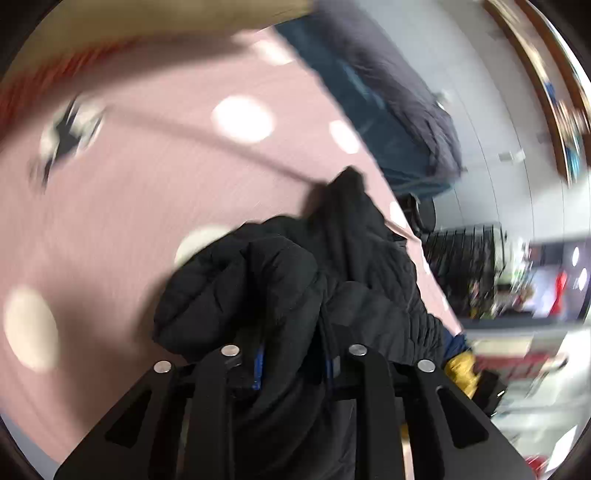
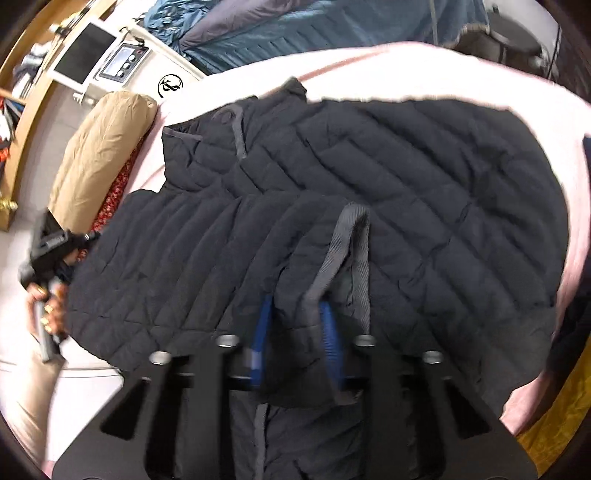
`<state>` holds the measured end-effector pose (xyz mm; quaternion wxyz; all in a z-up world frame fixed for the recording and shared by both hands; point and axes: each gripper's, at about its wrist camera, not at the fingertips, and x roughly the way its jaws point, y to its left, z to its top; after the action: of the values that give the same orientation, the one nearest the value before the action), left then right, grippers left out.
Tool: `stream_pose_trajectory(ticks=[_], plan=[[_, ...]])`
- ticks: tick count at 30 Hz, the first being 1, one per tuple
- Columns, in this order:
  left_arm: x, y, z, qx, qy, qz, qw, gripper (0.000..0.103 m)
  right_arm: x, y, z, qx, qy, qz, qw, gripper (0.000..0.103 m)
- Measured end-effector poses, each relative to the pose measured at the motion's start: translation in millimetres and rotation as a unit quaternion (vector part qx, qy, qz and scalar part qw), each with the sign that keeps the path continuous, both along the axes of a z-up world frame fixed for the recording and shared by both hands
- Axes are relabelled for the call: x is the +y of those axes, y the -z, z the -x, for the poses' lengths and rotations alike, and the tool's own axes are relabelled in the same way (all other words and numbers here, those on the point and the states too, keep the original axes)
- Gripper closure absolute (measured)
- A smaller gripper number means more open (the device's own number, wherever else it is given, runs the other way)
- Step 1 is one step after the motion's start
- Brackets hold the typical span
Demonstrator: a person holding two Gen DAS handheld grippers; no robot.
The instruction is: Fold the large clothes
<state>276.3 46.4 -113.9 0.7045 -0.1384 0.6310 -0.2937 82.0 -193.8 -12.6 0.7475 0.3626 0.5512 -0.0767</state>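
A large black quilted jacket (image 2: 388,192) lies spread on a pink bed cover (image 2: 406,62). My right gripper (image 2: 297,328) is shut on the jacket's near edge, next to a grey ribbed cuff (image 2: 343,243); its blue pads (image 2: 263,325) pinch the fabric. My left gripper (image 1: 295,365) is shut on a bunched part of the same jacket (image 1: 280,280), held above the pink cover with white dots (image 1: 147,192). The left gripper also shows in the right wrist view (image 2: 55,243) at the jacket's left edge, in a hand.
A tan pillow (image 2: 103,147) lies left of the jacket. A blue and grey quilt (image 2: 295,29) lies beyond the bed, also in the left wrist view (image 1: 399,103). White furniture with a screen (image 2: 85,55) stands at the back left. Yellow fabric (image 2: 561,402) is at right.
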Motion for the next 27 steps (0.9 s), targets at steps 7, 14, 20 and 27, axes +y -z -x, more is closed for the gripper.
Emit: stream_pose_trajectory(ticks=[7, 14, 20, 27], plan=[[14, -42, -2, -0.125, -0.027, 0.001, 0.9918, 0.087, 33, -47, -42, -0.055, -0.058, 0.161, 0.984, 0.094], [42, 33, 2, -0.040, -0.059, -0.157, 0.9850, 0.048, 51, 19, -67, 0.087, -0.115, 0.160, 0.977, 0.084], [77, 16, 22, -0.060, -0.130, -0.158, 0.9771, 0.020, 54, 12, -53, 0.097, -0.113, 0.211, 0.966, 0.048], [139, -41, 69, -0.132, -0.169, -0.118, 0.9696, 0.017, 25, -25, 15, 0.033, -0.058, 0.138, 0.988, 0.045]])
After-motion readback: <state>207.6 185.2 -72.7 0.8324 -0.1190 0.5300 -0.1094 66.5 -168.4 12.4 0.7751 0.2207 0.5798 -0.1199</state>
